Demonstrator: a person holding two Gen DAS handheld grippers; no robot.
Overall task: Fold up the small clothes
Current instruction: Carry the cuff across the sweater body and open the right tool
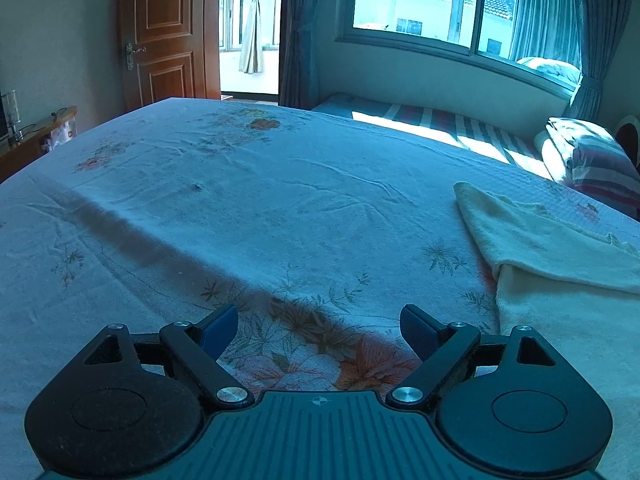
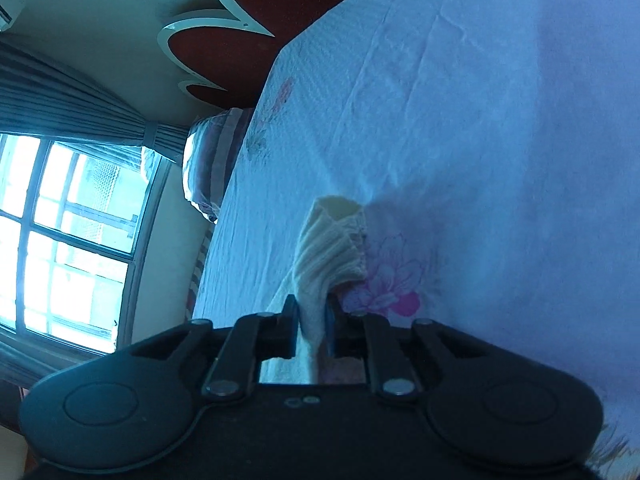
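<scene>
A cream knit garment [image 1: 552, 252] lies partly folded on the flowered bedsheet [image 1: 280, 208], at the right of the left wrist view. My left gripper [image 1: 319, 322] is open and empty, low over the sheet to the left of the garment. My right gripper [image 2: 313, 312] is shut on a bunched ribbed edge of the same cream garment [image 2: 328, 248], lifted off the sheet [image 2: 480, 160]. That view is rolled sideways.
A second bed with a striped cover [image 1: 440, 124] and a striped pillow [image 1: 600, 164] lies beyond the far edge under the window. A wooden door [image 1: 160, 32] and a side table [image 1: 36, 132] are at the left. A red headboard [image 2: 256, 20] is behind the bed.
</scene>
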